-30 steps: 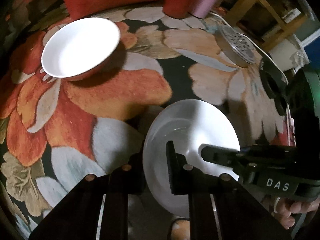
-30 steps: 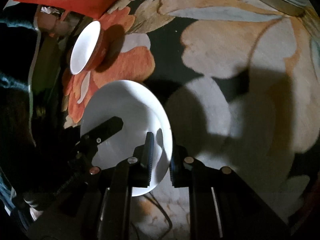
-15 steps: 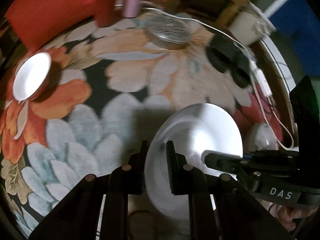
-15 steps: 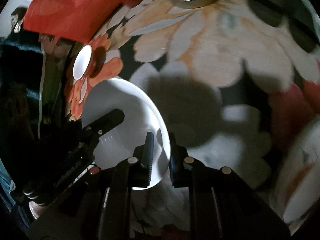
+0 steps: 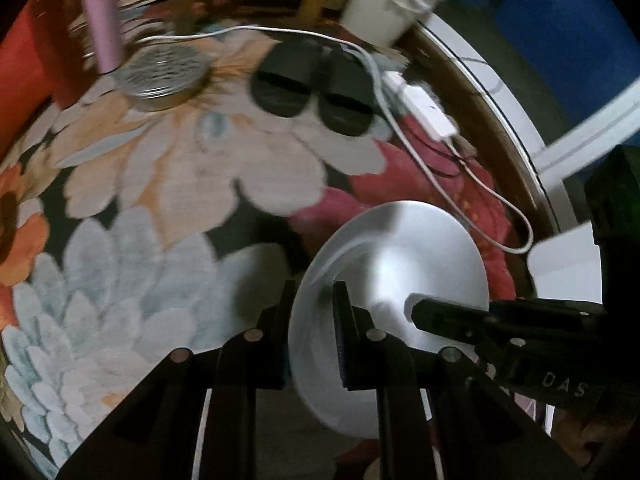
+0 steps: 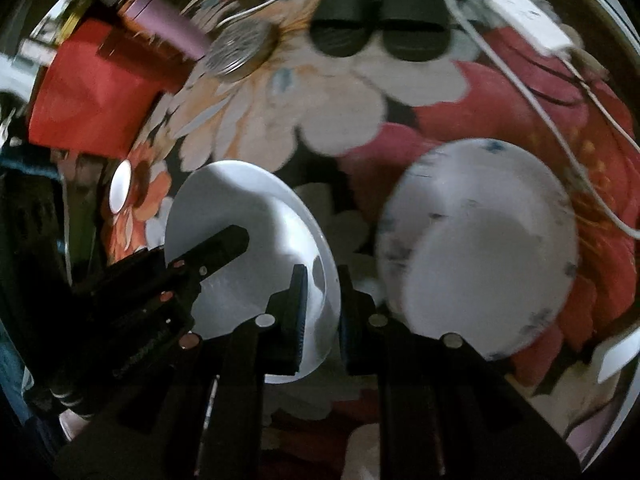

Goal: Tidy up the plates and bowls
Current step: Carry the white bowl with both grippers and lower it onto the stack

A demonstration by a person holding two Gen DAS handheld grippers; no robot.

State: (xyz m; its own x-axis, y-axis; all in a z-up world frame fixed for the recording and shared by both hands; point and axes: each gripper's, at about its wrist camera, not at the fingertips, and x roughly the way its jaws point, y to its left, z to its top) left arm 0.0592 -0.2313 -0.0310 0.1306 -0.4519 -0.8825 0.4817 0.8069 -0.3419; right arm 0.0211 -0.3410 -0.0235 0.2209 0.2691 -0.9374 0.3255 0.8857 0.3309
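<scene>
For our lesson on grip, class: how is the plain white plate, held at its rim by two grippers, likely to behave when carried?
The white plate looks stiff: pinched at opposite rims by the left gripper and right gripper, it does not sag. Its glossy surface suggests it is slippery. It is probably ceramic, so fragile if dropped.

I see a floral rug (image 5: 192,184) covering the floor. At its far edge a pair of black slippers (image 5: 316,88) lies side by side. Just beside them sits a round perforated metal lid (image 5: 164,72), near a pink cylinder (image 5: 102,20). A white cable (image 5: 420,152) runs past a white adapter (image 5: 428,110). A red cushion (image 6: 88,96) lies beyond.
</scene>
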